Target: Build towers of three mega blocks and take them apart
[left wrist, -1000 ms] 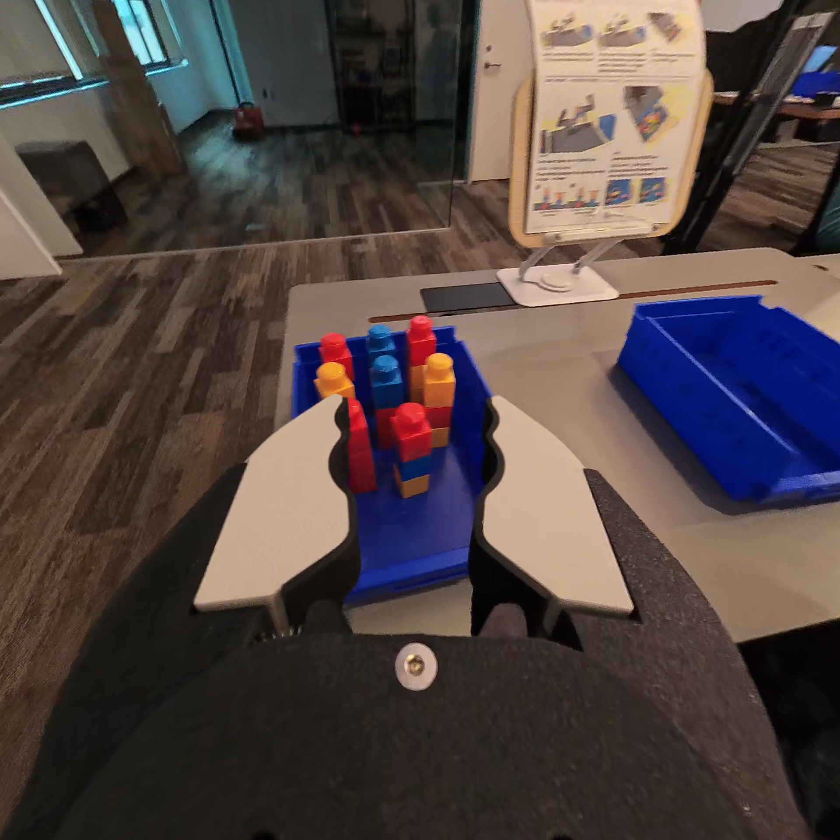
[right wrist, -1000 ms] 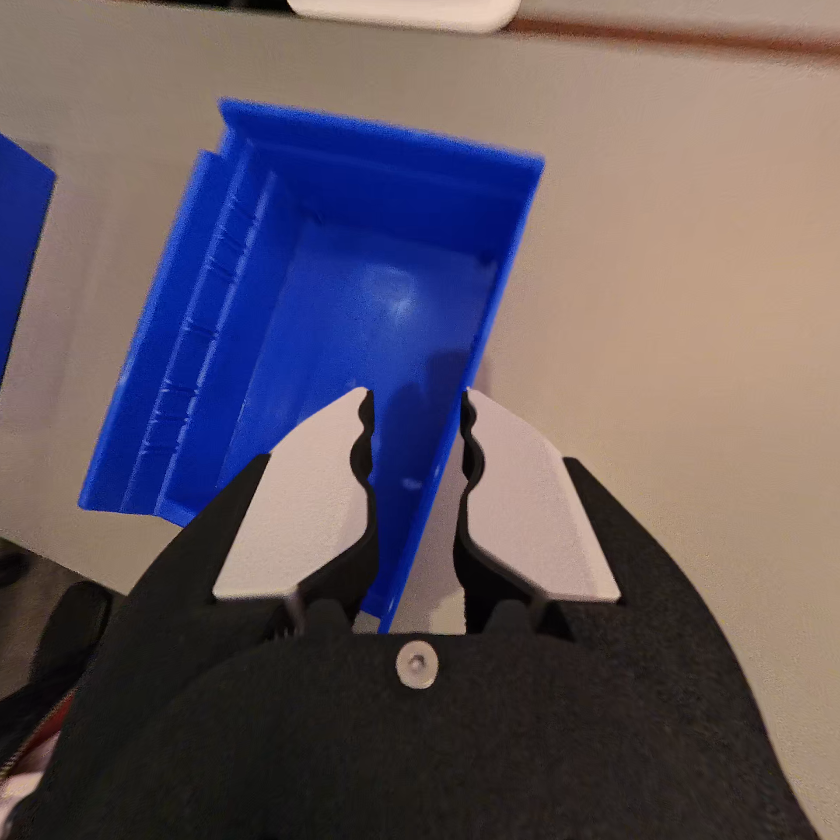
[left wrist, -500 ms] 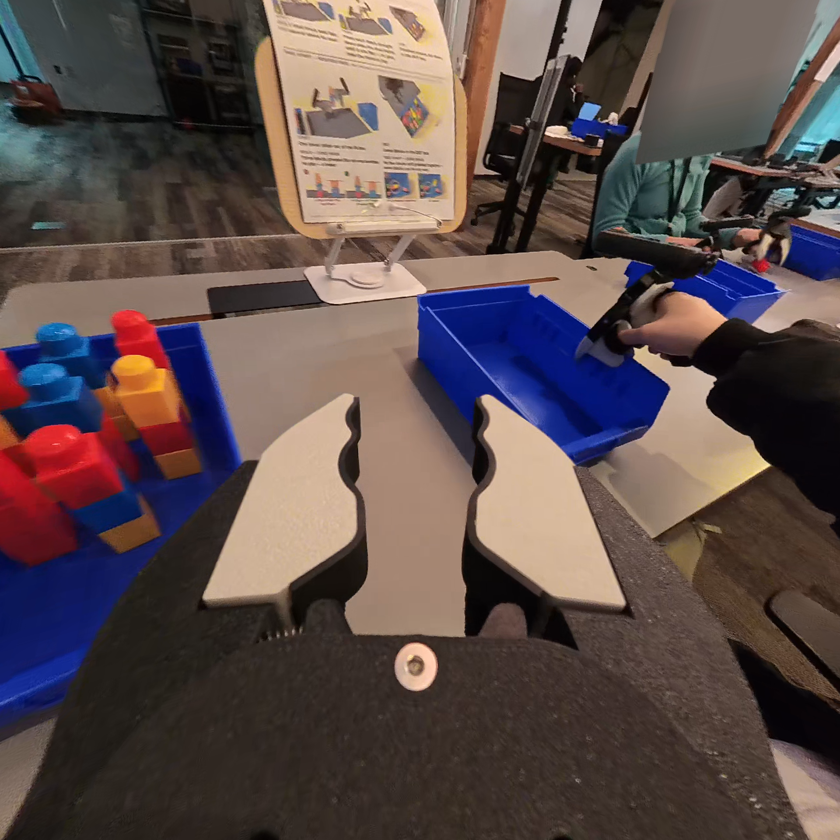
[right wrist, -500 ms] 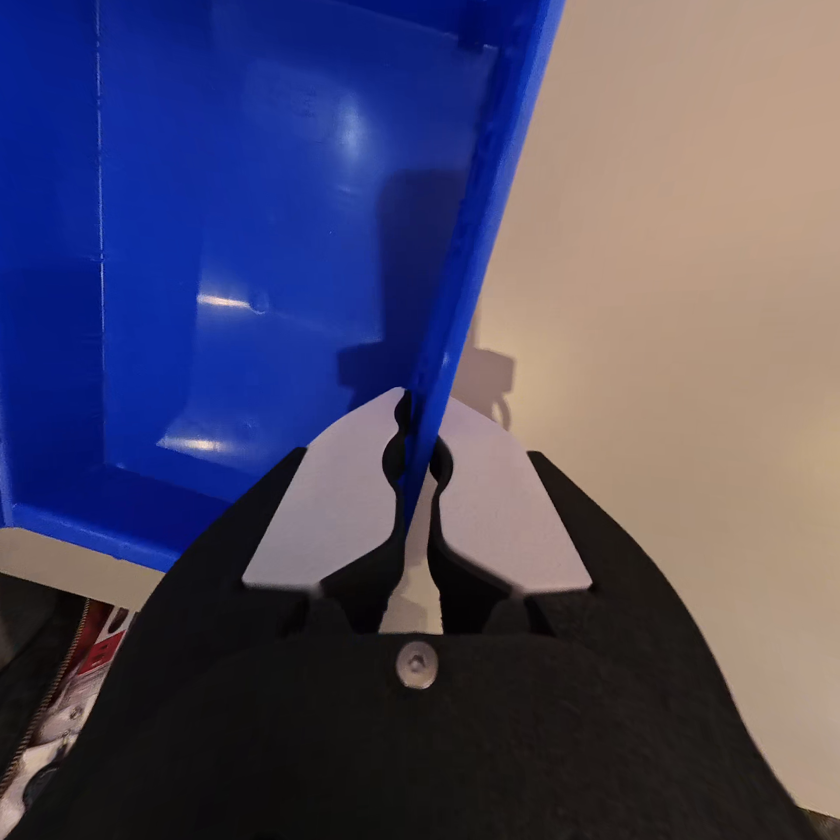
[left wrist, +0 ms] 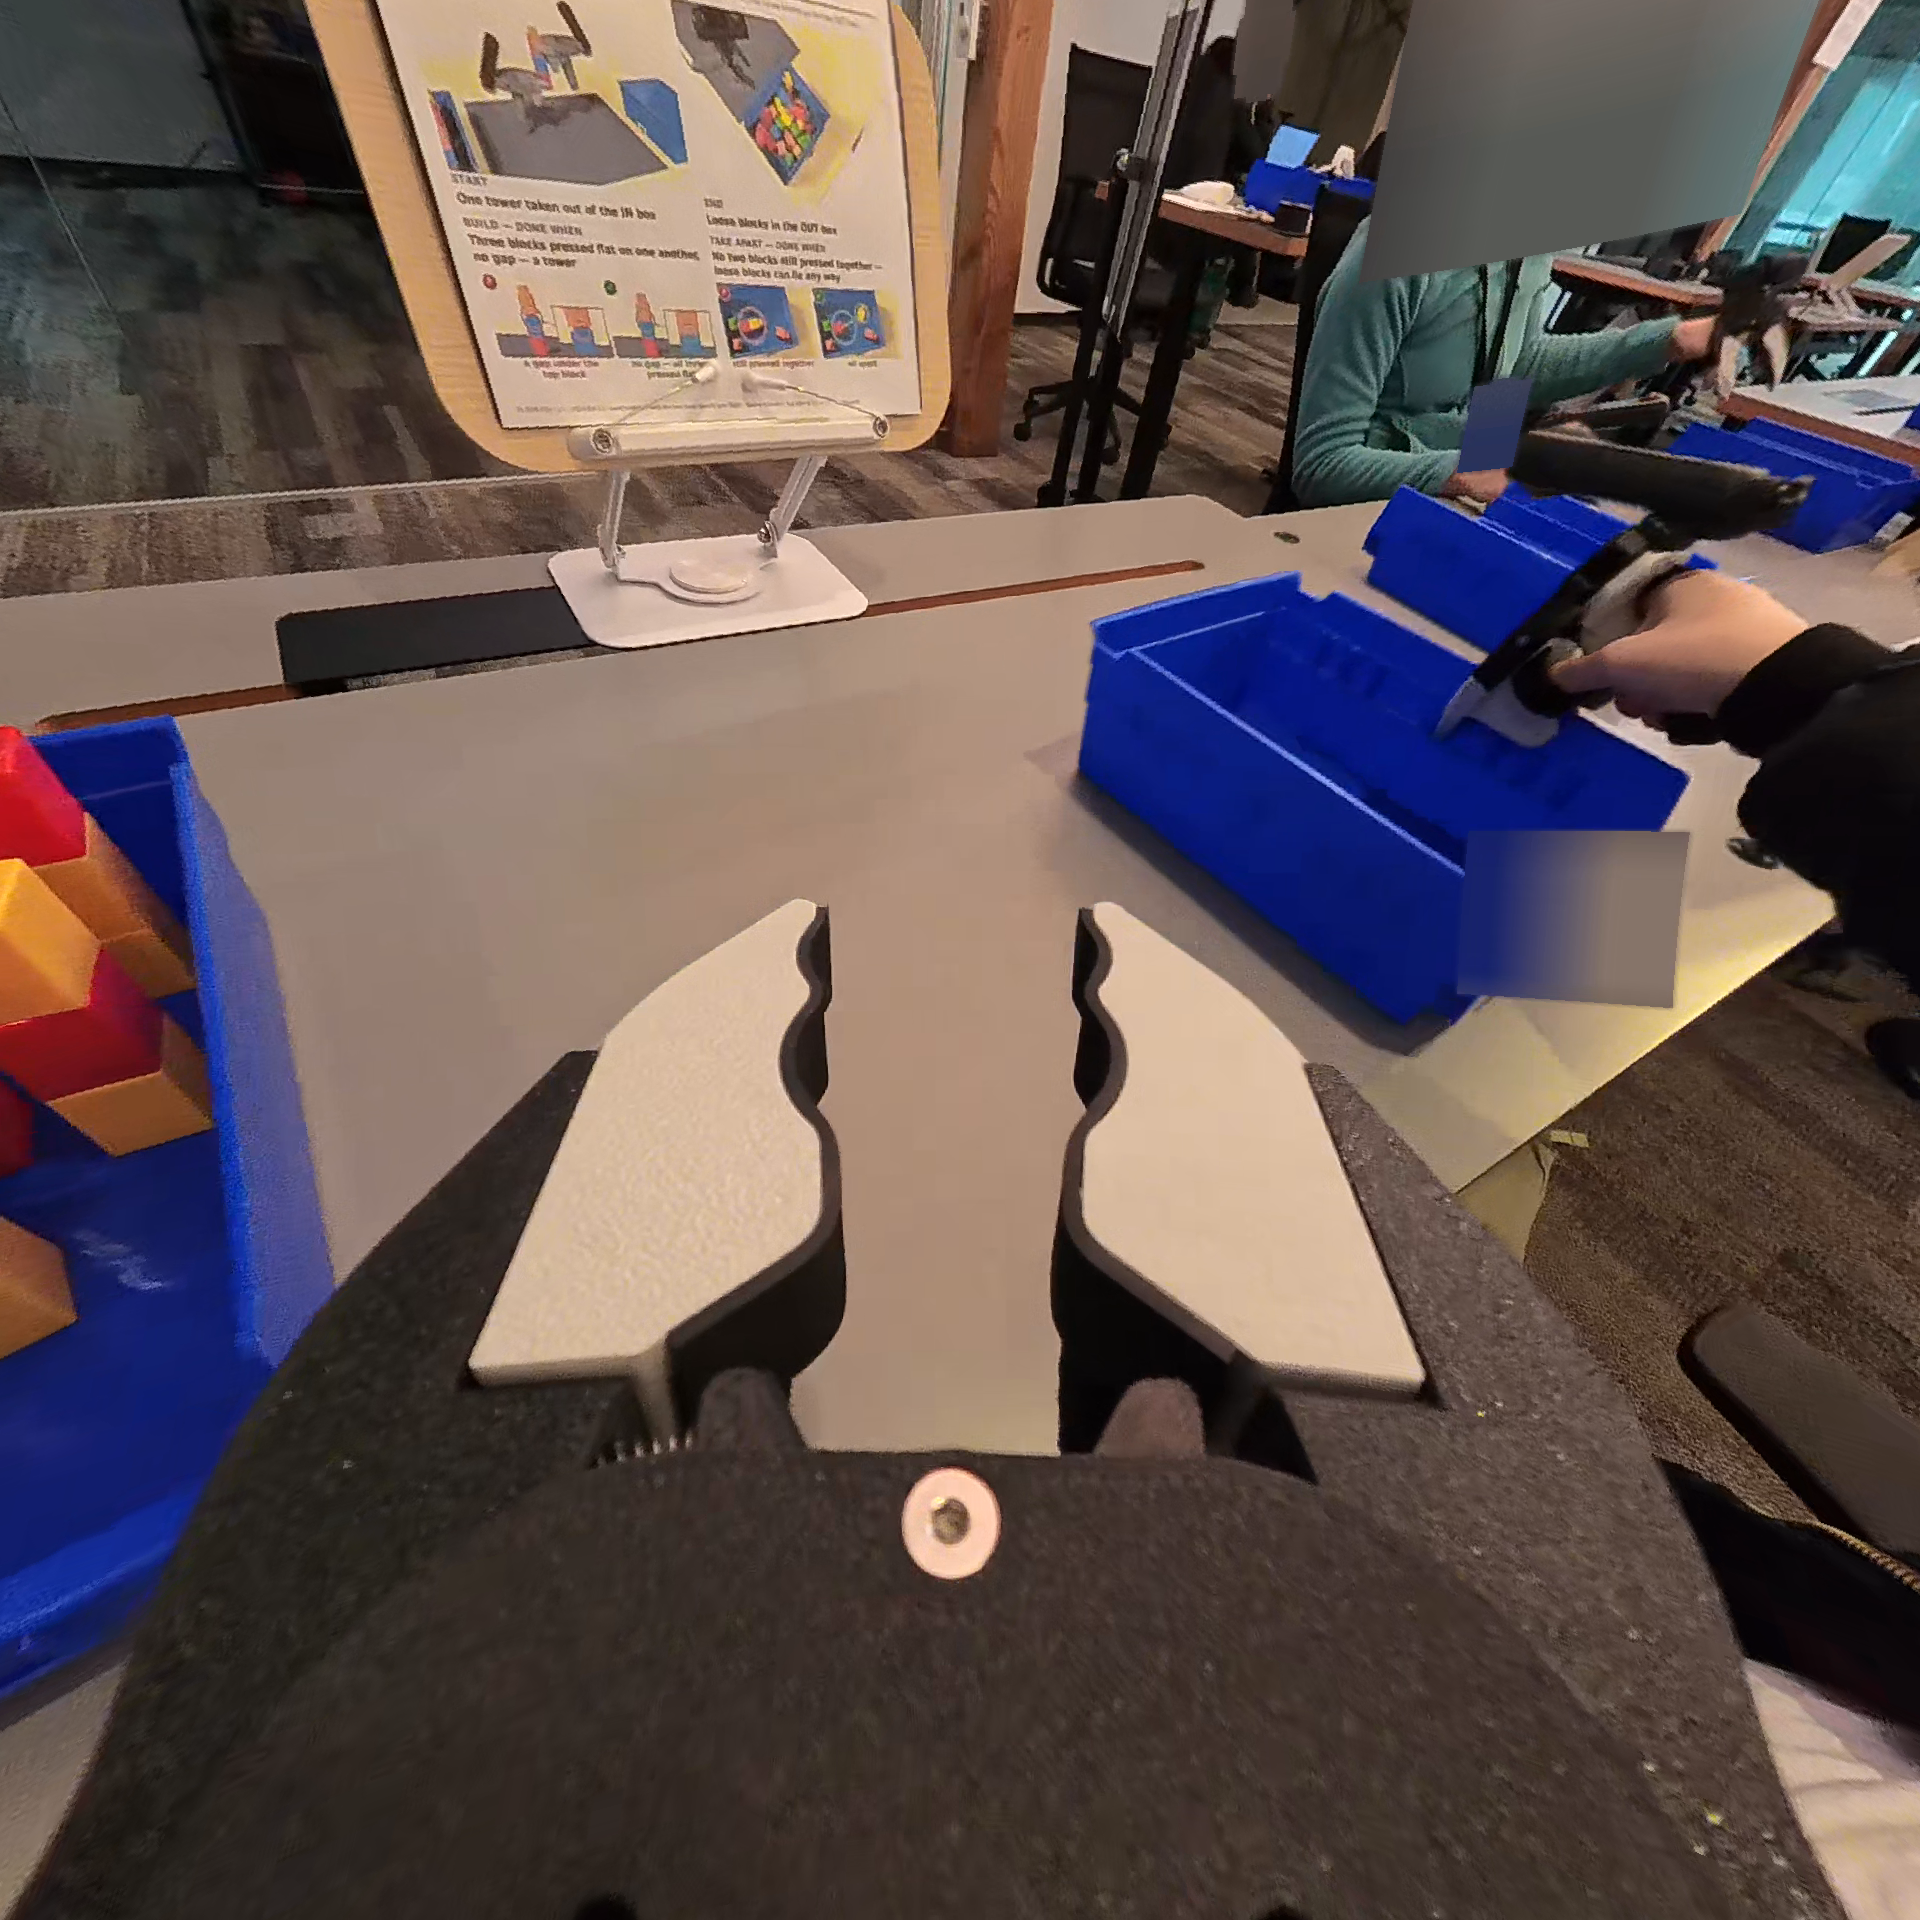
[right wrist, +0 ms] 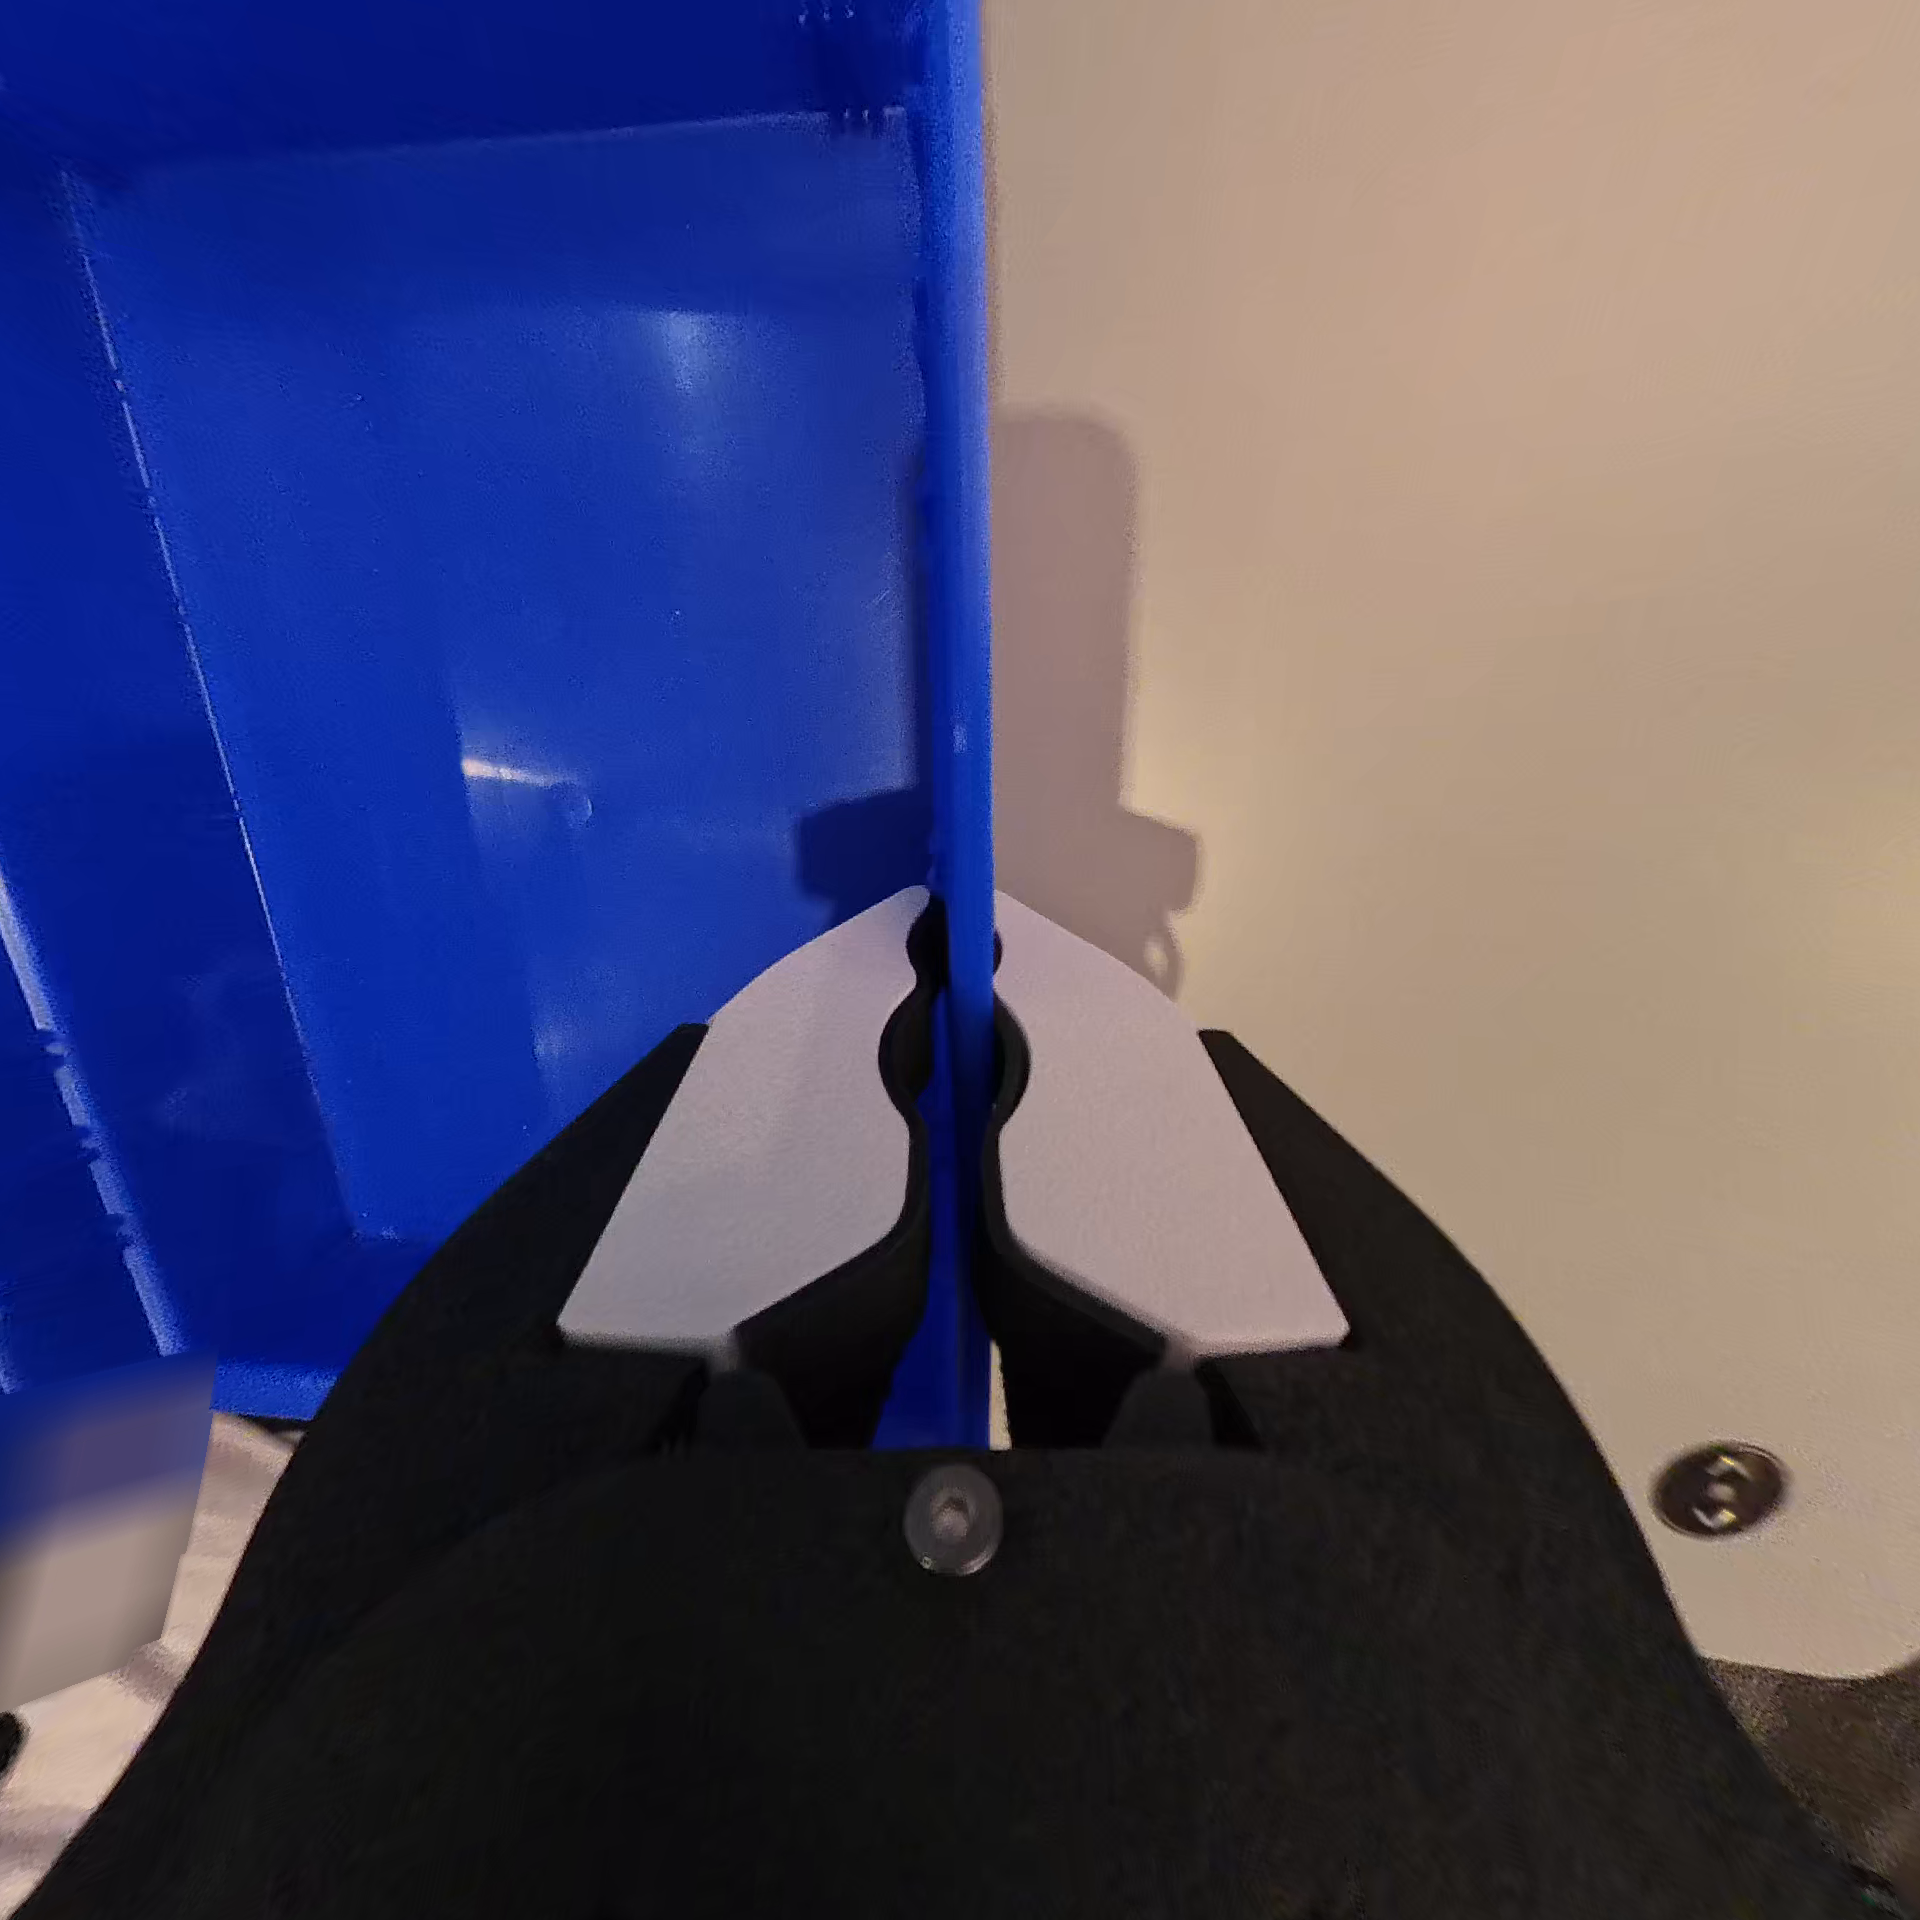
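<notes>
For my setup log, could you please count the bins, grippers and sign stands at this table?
Bins: 2 (bin with blocks, empty bin)
Grippers: 2 (left gripper, right gripper)
Sign stand: 1
Total: 5
The farther bins behind seem to belong to another table, so they are left out.

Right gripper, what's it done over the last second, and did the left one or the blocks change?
The right gripper came down over the empty blue bin and shut on its right wall. The left gripper swung right, away from the block towers in the left bin, out over the grey table. It stays open and empty; the towers stand untouched.
</notes>
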